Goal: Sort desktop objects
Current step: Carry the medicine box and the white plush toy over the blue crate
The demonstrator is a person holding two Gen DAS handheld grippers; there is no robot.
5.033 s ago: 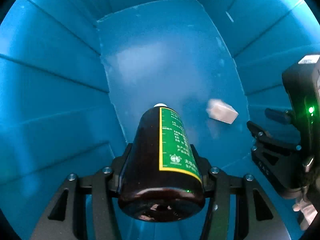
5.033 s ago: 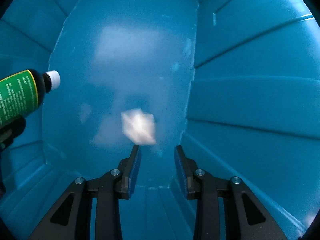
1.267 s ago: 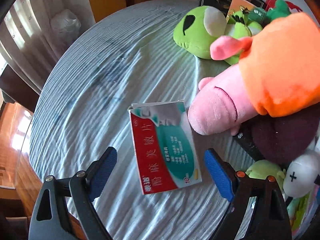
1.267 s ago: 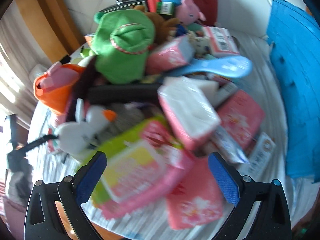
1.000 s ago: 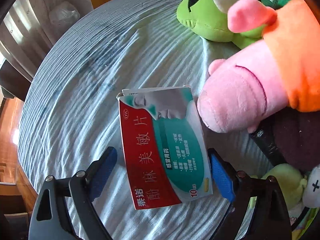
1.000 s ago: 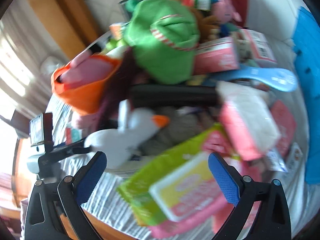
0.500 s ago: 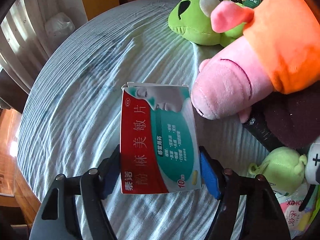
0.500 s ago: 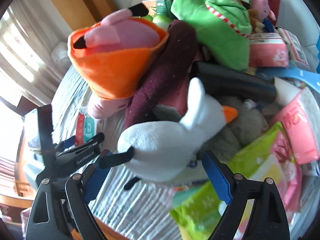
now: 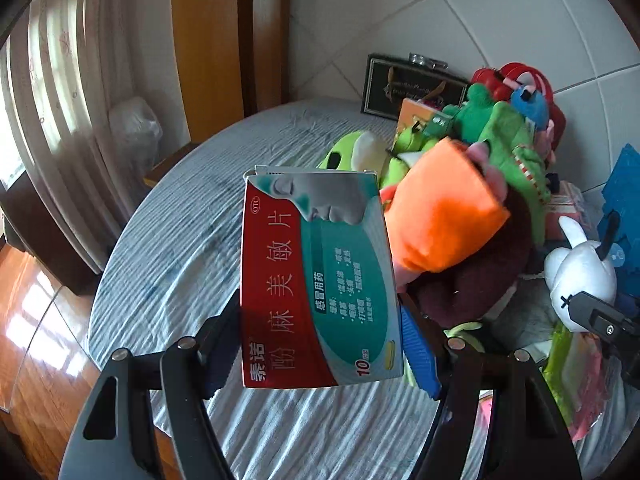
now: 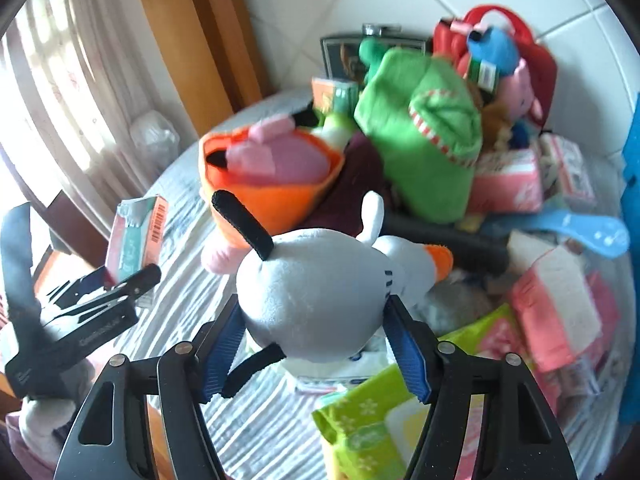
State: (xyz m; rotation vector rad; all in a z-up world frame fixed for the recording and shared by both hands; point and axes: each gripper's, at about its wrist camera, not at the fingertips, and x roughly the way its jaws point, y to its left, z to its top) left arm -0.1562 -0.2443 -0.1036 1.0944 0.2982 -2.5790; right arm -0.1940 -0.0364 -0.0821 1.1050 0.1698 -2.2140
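Surface (image 9: 168,264): round, under a striped blue-white cloth.
Toy heap (image 10: 420,136): piled on the surface's far side, by the tiled wall.
White plush toy (image 10: 316,296): just in front of the heap, clamped in the right hand-held gripper (image 10: 316,354), whose jaws have just closed on it.
Medicine box (image 9: 316,280): raised off the surface left of the heap, upright, gripped by the left hand-held gripper (image 9: 320,354).

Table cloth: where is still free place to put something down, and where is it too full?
Free: the striped cloth between the curtain and the green alien plush. Crowded: the toy pile and pink packs toward the blue bin.
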